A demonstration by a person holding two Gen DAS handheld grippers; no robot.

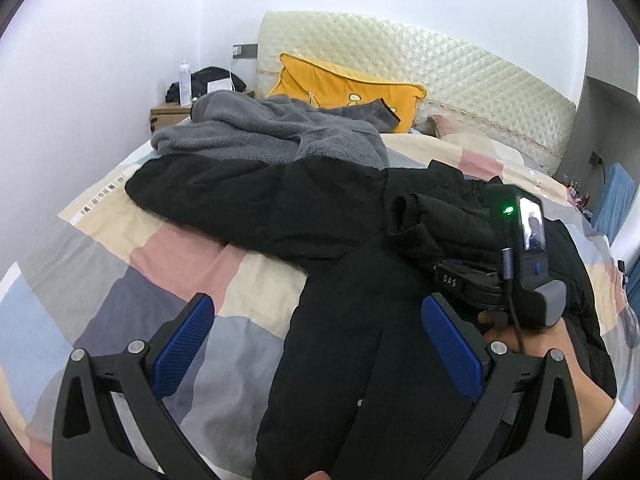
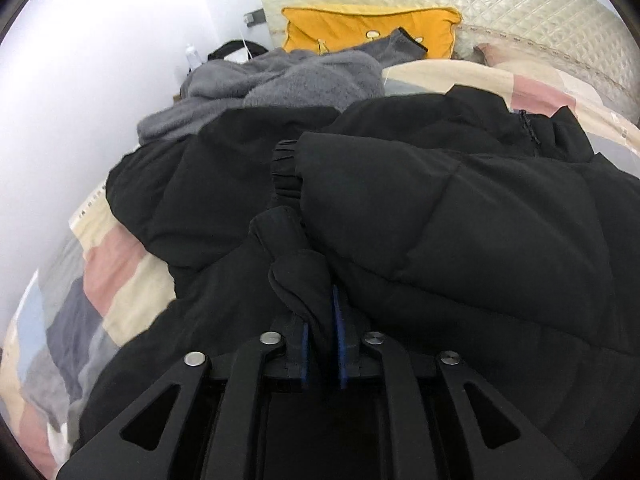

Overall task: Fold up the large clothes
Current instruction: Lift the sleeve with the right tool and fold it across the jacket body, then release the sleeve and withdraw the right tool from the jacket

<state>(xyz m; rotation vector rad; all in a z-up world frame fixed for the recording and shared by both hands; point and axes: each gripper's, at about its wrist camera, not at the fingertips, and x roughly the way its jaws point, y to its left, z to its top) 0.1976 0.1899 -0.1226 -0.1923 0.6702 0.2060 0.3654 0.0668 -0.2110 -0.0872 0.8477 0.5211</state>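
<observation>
Jacket (image 2: 440, 208) | fold pinched in right tongs (image 2: 322, 344), bulk ahead | left tongs (image 1: 320, 344) gaping, empty, straddling hem.

Bare patchwork quilt (image 1: 120, 264) lay open on the left side of the bed, giving a gripper free passage there. The black padded jacket (image 1: 360, 340) sprawled across the middle and right, and behind it the grey fleece (image 1: 260, 136) and yellow pillow (image 1: 340, 88) blocked the way to the quilted headboard (image 1: 460, 72).
</observation>
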